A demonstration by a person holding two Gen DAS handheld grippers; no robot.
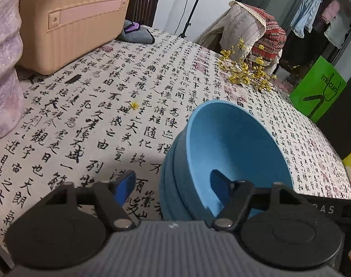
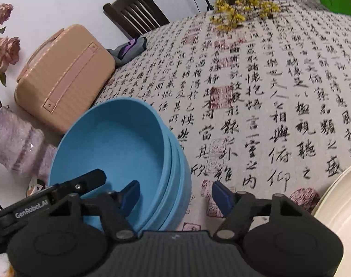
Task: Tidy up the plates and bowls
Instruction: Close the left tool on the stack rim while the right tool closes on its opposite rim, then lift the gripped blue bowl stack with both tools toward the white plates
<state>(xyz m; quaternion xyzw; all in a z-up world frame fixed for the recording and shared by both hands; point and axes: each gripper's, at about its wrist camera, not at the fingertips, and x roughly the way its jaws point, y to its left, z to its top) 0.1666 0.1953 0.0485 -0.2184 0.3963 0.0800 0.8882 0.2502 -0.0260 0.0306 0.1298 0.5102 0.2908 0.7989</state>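
Note:
A stack of nested blue bowls (image 1: 235, 143) stands on the table with the calligraphy cloth (image 1: 120, 106). My left gripper (image 1: 173, 177) straddles the stack's left wall, with one blue pad outside and the other inside the top bowl. Gaps show on both sides, so it is open. The same bowls (image 2: 120, 138) fill the lower left of the right wrist view. My right gripper (image 2: 175, 187) straddles their right wall in the same manner, open, its pads clear of the wall. A cream plate (image 2: 339, 198) lies at the right edge.
A peach hard case (image 1: 71, 23) and a pink vase (image 1: 4, 69) stand to the left of the bowls. Yellow flower sprigs (image 1: 247, 71) lie at the far side, and a grey cloth (image 1: 136, 34) behind the case. A dark chair (image 2: 136, 11) and a green bag (image 1: 318, 90) flank the table.

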